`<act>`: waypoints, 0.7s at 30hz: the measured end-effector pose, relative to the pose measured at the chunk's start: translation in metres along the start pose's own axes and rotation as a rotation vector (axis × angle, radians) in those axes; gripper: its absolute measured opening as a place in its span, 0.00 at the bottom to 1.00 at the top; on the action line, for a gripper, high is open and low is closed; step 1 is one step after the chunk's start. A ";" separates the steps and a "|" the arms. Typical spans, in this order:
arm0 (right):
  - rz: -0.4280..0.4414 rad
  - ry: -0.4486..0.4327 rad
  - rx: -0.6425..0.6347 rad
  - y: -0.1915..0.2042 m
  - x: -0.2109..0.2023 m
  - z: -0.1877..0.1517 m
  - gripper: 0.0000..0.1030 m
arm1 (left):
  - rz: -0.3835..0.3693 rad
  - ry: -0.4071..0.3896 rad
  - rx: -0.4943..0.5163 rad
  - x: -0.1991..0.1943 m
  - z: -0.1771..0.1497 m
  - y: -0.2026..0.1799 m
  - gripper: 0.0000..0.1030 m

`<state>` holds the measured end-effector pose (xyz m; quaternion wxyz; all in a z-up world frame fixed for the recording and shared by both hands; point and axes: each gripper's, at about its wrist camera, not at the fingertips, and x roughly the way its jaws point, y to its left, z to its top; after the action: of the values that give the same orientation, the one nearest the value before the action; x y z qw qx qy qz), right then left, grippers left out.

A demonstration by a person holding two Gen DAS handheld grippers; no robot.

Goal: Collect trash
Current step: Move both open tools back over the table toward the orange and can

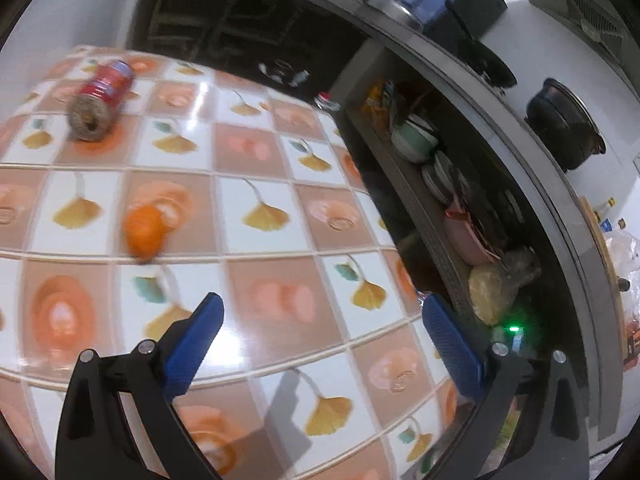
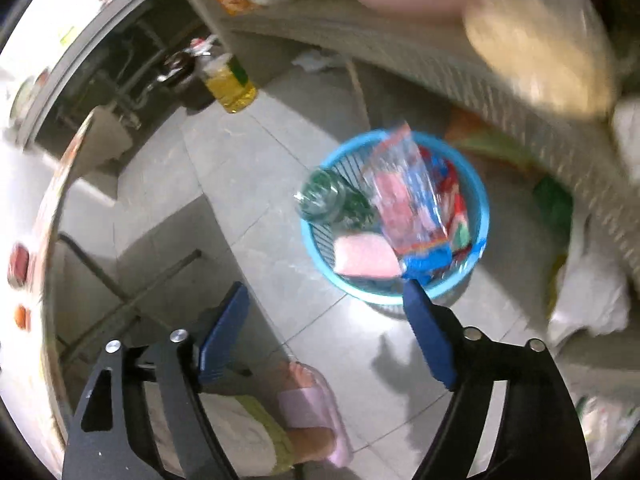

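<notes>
In the left wrist view a red drink can (image 1: 100, 100) lies on its side at the far left of the tile-patterned table (image 1: 280, 360). An orange piece of fruit or peel (image 1: 144, 234) rests nearer the middle. My left gripper (image 1: 323, 302) hovers open above the table's right part, with nothing between its blue fingers. In the right wrist view a blue basket (image 2: 372, 294) stands on the floor. It holds a green glass bottle (image 2: 324, 196), a pink sponge (image 2: 366, 256) and a clear printed wrapper (image 2: 404, 200). My right gripper (image 2: 325, 288) is open and empty above the basket's near rim.
A dark shelf unit (image 1: 420, 152) with bowls and plates runs along the table's right side. On the floor stand an oil bottle (image 2: 230, 84) and a white bag (image 2: 588, 300). A person's foot in a pink slipper (image 2: 312, 408) is below my right gripper. The table edge (image 2: 52, 208) curves at left.
</notes>
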<state>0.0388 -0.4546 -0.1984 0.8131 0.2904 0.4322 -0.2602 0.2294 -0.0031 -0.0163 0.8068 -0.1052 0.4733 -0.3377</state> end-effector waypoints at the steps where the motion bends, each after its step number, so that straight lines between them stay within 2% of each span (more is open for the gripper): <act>1: 0.004 -0.039 -0.038 0.016 -0.016 0.005 0.81 | 0.014 -0.017 -0.002 -0.006 -0.001 0.005 0.94; 6: 0.008 -0.219 -0.199 0.083 -0.075 0.027 0.92 | 0.092 -0.092 -0.016 -0.036 -0.005 0.032 0.95; 8: -0.023 -0.275 -0.279 0.114 -0.092 0.029 0.92 | 0.113 -0.113 -0.026 -0.045 -0.008 0.043 0.95; 11: -0.054 -0.345 -0.434 0.167 -0.111 0.025 0.92 | 0.142 -0.134 -0.052 -0.056 -0.013 0.059 0.95; 16: -0.053 -0.452 -0.664 0.248 -0.126 0.002 0.92 | 0.201 -0.143 -0.088 -0.065 -0.021 0.081 0.95; 18: -0.023 -0.467 -0.713 0.271 -0.125 -0.005 0.92 | 0.225 -0.145 -0.096 -0.065 -0.023 0.086 0.95; 21: 0.108 -0.436 -0.811 0.312 -0.122 -0.013 0.92 | 0.261 -0.129 -0.105 -0.062 -0.028 0.096 0.95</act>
<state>0.1816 -0.2077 -0.0230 0.9453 -0.0902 0.3023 -0.0825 0.2290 0.1132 -0.0347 0.8659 -0.1062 0.4473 -0.1974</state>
